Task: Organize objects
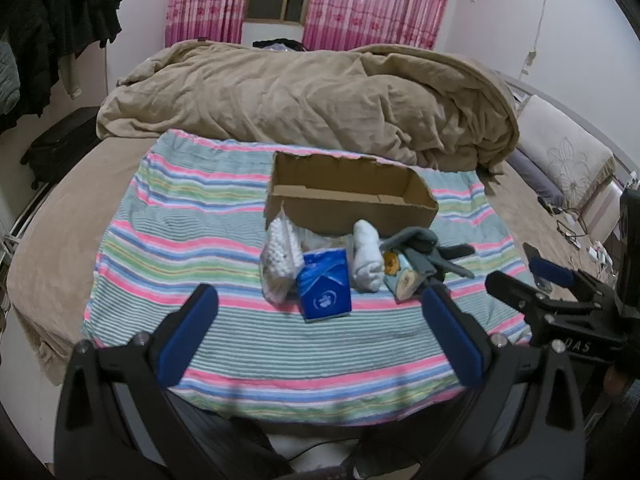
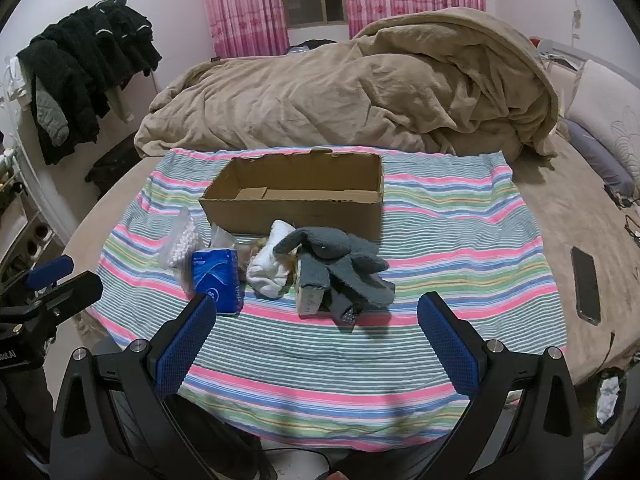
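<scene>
An open, empty cardboard box (image 1: 352, 196) (image 2: 296, 196) stands on a striped cloth (image 1: 180, 240) (image 2: 440, 248) on the bed. In front of it lies a cluster: a clear bag of white cotton balls (image 1: 278, 264) (image 2: 182, 246), a blue tissue pack (image 1: 325, 289) (image 2: 216, 276), rolled white socks (image 1: 366, 258) (image 2: 270, 268), a small yellow-printed box (image 1: 400, 276) (image 2: 310, 298) and grey gloves (image 1: 428, 250) (image 2: 340, 264). My left gripper (image 1: 320, 300) is open, just short of the tissue pack. My right gripper (image 2: 316, 308) (image 1: 516, 276) is open, just short of the gloves.
A rumpled tan duvet (image 1: 304, 92) (image 2: 360, 92) fills the bed behind the box. A dark phone (image 2: 586, 284) lies on the bed at the right. Dark clothes (image 2: 88, 64) hang at the left wall. A pillow (image 1: 564, 156) and cables (image 1: 572, 224) lie at the right.
</scene>
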